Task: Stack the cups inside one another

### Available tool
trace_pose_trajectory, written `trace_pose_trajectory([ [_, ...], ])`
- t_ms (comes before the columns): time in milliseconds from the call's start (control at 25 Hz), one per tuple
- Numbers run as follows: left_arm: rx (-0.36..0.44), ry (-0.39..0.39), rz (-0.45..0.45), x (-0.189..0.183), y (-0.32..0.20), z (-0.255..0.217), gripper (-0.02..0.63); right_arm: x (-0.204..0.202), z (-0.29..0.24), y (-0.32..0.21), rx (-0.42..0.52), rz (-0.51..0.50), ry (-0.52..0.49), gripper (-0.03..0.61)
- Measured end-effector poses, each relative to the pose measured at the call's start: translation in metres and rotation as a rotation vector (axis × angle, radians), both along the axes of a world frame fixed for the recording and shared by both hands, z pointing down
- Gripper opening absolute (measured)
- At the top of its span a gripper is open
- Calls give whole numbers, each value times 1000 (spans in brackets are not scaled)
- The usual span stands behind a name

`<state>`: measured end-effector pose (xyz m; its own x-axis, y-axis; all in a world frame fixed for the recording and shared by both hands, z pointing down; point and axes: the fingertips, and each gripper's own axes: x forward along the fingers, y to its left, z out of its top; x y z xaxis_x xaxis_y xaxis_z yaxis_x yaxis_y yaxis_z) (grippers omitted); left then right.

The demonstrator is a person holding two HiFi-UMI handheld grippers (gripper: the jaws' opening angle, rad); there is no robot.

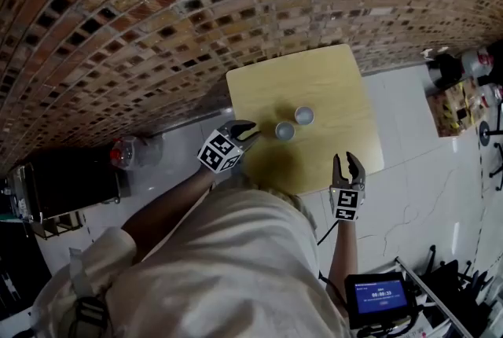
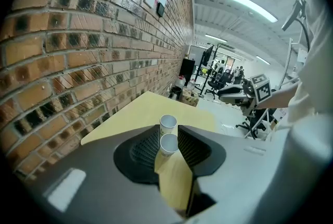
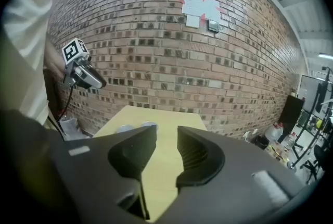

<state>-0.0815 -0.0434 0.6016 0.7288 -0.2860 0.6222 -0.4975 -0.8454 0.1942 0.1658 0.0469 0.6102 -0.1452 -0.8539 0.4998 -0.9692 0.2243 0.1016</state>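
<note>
Head view: two small cups stand upright, mouths up, near the middle of the square pale-yellow surface [image 1: 330,85], which sits against a red-brown brick wall [image 1: 157,14] on a white tiled floor [image 1: 409,132]. The nearer white paper cup [image 1: 284,130] and the farther white paper cup [image 1: 304,115] are close beside each other, neither one inside the other; I cannot tell whether their rims touch. My left gripper [image 1: 250,130] hangs over the surface's left edge, tilted downward, with its tips just short of the nearer cup and pointing at it. In the left gripper view its dark ribbed fingers [image 2: 143,147] stand partly apart, and both cups line up in the gap, nearer one in front. The pads press on nothing, so this gripper holds nothing. My right gripper [image 1: 346,162] is at the near right edge of the surface, well apart from both cups, angled downward. In the right gripper view its fingers [image 3: 195,152] are spread apart, with only bare yellow surface showing between them. The two cup rims peek over the top of the left finger there, farther along the surface. The left gripper's square-marker cube [image 3: 73,51] shows in the same view against the brick. My pale sleeve [image 1: 236,266] fills the lower part of the head view.
</note>
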Motion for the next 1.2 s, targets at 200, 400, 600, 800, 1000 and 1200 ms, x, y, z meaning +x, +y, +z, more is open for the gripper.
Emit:
trace_pose_trajectory([
  [200, -16, -26, 38, -4, -1, 5, 96, -7, 2, -8, -4, 13, 3, 121],
  [400, -48, -32, 3, -14, -15, 7, 87, -18, 1, -13, -12, 21, 2, 121],
  [600, -54, -5, 9, -18, -22, 6, 108, -41, 3, -20, -28, -8, 24, 120],
  [800, -76, 1, 18, -23, -18, 11, 122, -86, 11, -32, -80, -145, 48, 116],
  [1000, -87, 7, 17, -34, -11, 13, 124, -131, 44, -43, -213, -302, 167, 108],
  [1200, -108, 19, -15, -53, -6, 17, 126, -170, 84, -53, -317, -430, 267, 104],
])
